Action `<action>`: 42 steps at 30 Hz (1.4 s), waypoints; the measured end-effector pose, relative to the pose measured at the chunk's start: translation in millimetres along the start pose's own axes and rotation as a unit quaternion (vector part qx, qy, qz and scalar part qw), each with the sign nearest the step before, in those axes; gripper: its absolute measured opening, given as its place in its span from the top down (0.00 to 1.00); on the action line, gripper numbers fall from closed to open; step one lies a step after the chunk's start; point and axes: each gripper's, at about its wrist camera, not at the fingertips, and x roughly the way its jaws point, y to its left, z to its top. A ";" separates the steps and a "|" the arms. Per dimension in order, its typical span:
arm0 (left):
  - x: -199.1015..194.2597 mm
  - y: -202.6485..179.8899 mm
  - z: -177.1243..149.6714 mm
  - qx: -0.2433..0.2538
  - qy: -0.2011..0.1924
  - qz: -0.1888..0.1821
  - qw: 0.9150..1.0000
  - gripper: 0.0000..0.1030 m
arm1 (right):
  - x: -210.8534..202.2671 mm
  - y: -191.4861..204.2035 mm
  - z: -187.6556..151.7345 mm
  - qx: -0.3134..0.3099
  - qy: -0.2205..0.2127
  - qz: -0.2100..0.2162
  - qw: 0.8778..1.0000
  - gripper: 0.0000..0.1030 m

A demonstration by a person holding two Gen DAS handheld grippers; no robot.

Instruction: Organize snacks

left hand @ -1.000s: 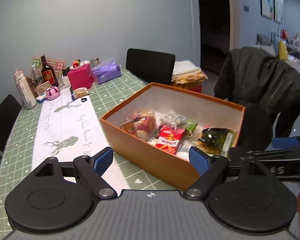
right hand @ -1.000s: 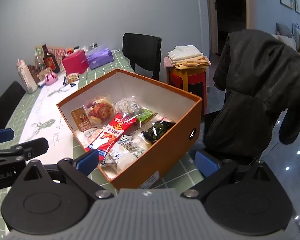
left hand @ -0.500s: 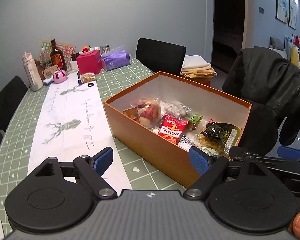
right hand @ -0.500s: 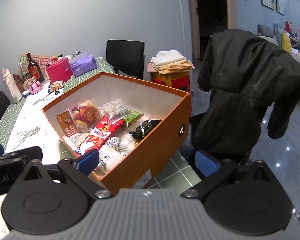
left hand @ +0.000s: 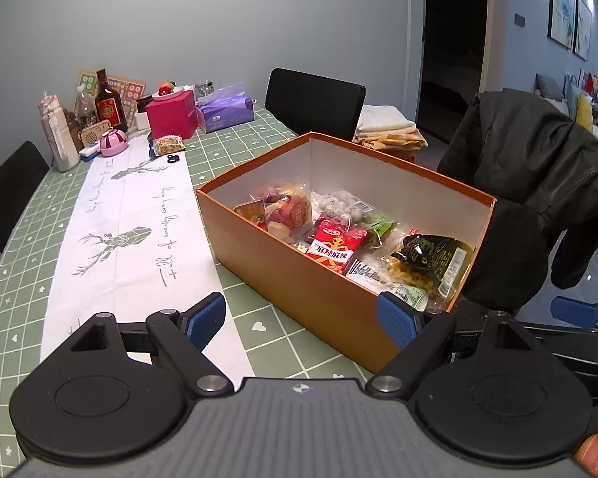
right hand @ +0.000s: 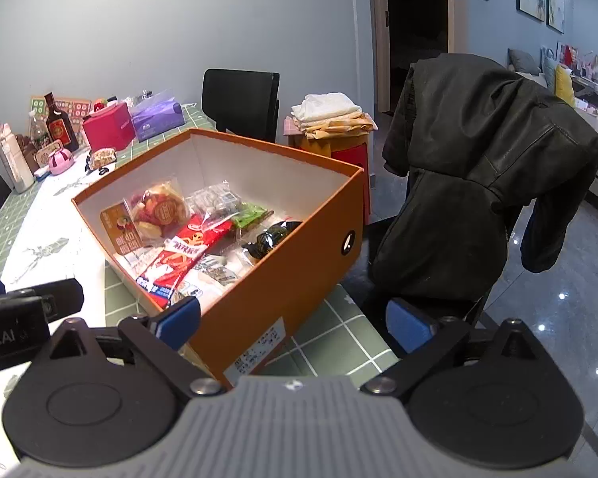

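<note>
**Light, crinkly packets in an open box: pinch by the seams**

While both tools hover short of the near corner of the orange box, you hold nothing: the left gripper has its blue pads spread wide, and the right gripper is spread just as wide, one pad over the box rim and the other out over the table edge.

Nearly all the snacks lie loose inside the box, which sits on the green checked tablecloth. Seen from the left wrist, the round pastry bag lies at the box's 10 o'clock end, the red packet in the middle, the dark bag toward 3 o'clock, and the clear bag of pale balls behind the red one. One small snack packet rests apart on the table, far off at 11 o'clock beside the pink box.

Expect all of these to be light, soft and slippery, with film that buckles under the pads. Take each by a crimped end seam or a corner, not across the puffed middle; the pastry and the brittle pieces in the dark bag would likely crush. Packets overlap, so lift straight up to avoid dragging a neighbour.

Whether sorting is ending or under way, you cannot judge from this.
</note>
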 end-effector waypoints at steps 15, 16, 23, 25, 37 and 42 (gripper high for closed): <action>-0.3 0.0 1.6 -0.005 -0.004 -0.001 1.000 0.03 | -2.1 1.2 1.7 -0.003 -0.005 -0.004 1.000 0.06; 0.0 0.0 1.4 -0.006 -0.003 -0.002 1.000 0.03 | -2.0 1.2 1.7 -0.004 -0.005 -0.004 1.000 0.06; 2.0 -0.8 1.3 -0.006 -0.001 -0.003 1.000 0.03 | -1.0 0.2 0.9 -0.001 -0.003 -0.004 1.000 0.06; 2.7 -1.4 1.7 -0.005 -0.001 -0.001 1.000 0.03 | 0.1 -0.3 1.2 -0.001 -0.003 -0.002 1.000 0.06; -4.3 9.2 0.0 -0.017 0.001 -0.005 1.000 0.03 | -3.9 10.4 3.0 -0.008 -0.007 -0.001 1.000 0.06; -5.1 13.2 -0.2 -0.023 0.003 -0.009 1.000 0.03 | -5.8 13.2 2.5 -0.012 -0.006 0.000 1.000 0.06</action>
